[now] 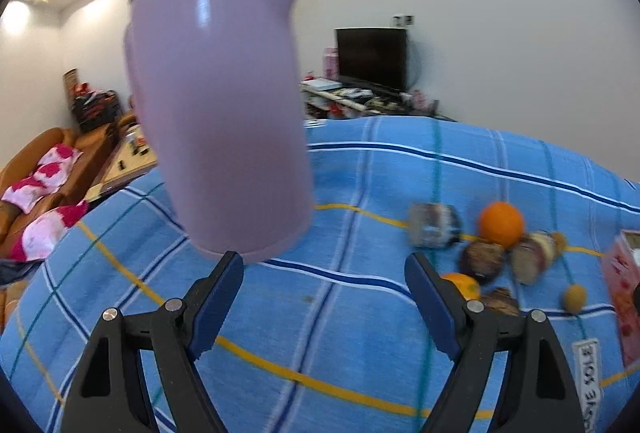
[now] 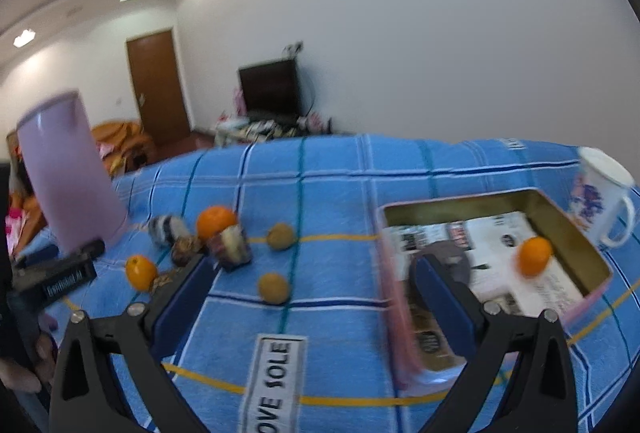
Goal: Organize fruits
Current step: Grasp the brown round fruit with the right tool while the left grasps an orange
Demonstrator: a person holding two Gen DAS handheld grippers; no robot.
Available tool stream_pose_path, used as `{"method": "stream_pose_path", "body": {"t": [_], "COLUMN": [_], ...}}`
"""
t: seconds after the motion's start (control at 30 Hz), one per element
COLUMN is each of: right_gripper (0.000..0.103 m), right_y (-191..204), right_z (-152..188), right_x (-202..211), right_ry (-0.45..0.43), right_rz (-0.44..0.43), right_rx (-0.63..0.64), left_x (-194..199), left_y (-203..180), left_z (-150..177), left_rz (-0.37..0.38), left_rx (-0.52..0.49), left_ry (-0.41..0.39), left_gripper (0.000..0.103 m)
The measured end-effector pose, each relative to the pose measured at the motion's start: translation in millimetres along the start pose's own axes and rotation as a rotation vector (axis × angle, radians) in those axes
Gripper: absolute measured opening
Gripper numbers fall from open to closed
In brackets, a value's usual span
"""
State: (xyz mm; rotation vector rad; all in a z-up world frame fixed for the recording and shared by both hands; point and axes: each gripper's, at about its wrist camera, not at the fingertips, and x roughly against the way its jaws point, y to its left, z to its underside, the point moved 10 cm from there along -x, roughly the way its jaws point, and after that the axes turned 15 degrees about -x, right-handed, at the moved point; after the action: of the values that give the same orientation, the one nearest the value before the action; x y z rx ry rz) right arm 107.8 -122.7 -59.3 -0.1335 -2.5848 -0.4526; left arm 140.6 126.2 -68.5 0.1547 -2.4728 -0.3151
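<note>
In the right wrist view my right gripper (image 2: pixel 316 269) stands open over the blue checked cloth (image 2: pixel 340 185), nothing between its fingers. Its right finger reaches over a pink tin (image 2: pixel 390 273) lined with newspaper; one orange (image 2: pixel 534 261) lies inside, blurred. Left of the fingers lie an orange (image 2: pixel 216 221), a second orange (image 2: pixel 140 273), two small brown fruits (image 2: pixel 281 236) (image 2: pixel 273 288), dark round fruits (image 2: pixel 186 249) and a cut piece (image 2: pixel 230 245). My left gripper (image 1: pixel 324 265) is open and empty in front of a lilac jug (image 1: pixel 220 105); the fruit pile with its orange (image 1: pixel 501 223) lies to its right.
A white flowered mug (image 2: pixel 600 189) stands behind the tin's far right corner. The lilac jug (image 2: pixel 68 169) stands at the left of the cloth, next to the fruit. A sewn label (image 2: pixel 274 381) lies near the front. Beyond the table are a sofa (image 1: pixel 40 169) and a television (image 1: pixel 372 57).
</note>
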Motion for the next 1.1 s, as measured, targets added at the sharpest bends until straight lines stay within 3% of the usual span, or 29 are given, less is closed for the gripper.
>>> {"method": "stream_pose_path", "body": {"t": [0.07,0.23,0.3,0.43,0.5,0.6,0.67,0.7,0.77,0.9,1.1], "right_gripper": [0.091,0.072,0.068,0.051,0.05,0.048,0.032,0.029,0.029,0.029,0.029], "right_y": [10.5,26.3,28.8,29.1,27.2,31.8,32.5,33.2,33.5,33.0,27.3], "right_z": [7.5,24.7,30.6,43.1,49.5,52.3,53.4,54.1,54.0,47.8,41.2], "right_x": [-12.6,-48.8,-61.7,-79.7,-84.6,-84.6,-83.3,-81.2,-73.1,-45.8,-15.1], "right_ry": [0.056,0.207,0.263,0.357,0.391,0.399,0.401,0.402,0.388,0.3,0.239], "right_rz": [-0.004,0.001,0.013,0.029,0.034,0.026,0.013,-0.005,-0.042,-0.11,-0.233], "right_rx": [0.03,0.073,0.082,0.082,0.083,0.115,0.121,0.117,0.1,0.092,0.008], "left_x": [-2.9,-1.1,1.1,-0.3,-2.4,-5.3,-6.9,-7.3,-7.1,-3.8,-5.9], "left_y": [3.5,-11.6,-16.7,-11.4,-5.8,0.8,5.4,7.3,8.5,-11.2,-43.7], "left_z": [1.3,0.5,-1.4,-0.7,0.0,-0.1,0.2,0.0,-0.9,-2.7,-8.0], "left_rz": [-0.002,0.077,0.073,0.053,0.06,0.056,0.05,0.05,0.067,0.25,0.295], "left_rx": [0.007,-0.028,-0.063,-0.077,-0.061,-0.056,-0.048,-0.041,-0.019,0.047,0.001], "left_ry": [0.007,0.01,0.003,0.014,0.02,0.028,0.029,0.027,0.019,0.007,0.003], "left_gripper": [0.084,0.084,0.084,0.084,0.084,0.084,0.084,0.084,0.084,0.084,0.084]}}
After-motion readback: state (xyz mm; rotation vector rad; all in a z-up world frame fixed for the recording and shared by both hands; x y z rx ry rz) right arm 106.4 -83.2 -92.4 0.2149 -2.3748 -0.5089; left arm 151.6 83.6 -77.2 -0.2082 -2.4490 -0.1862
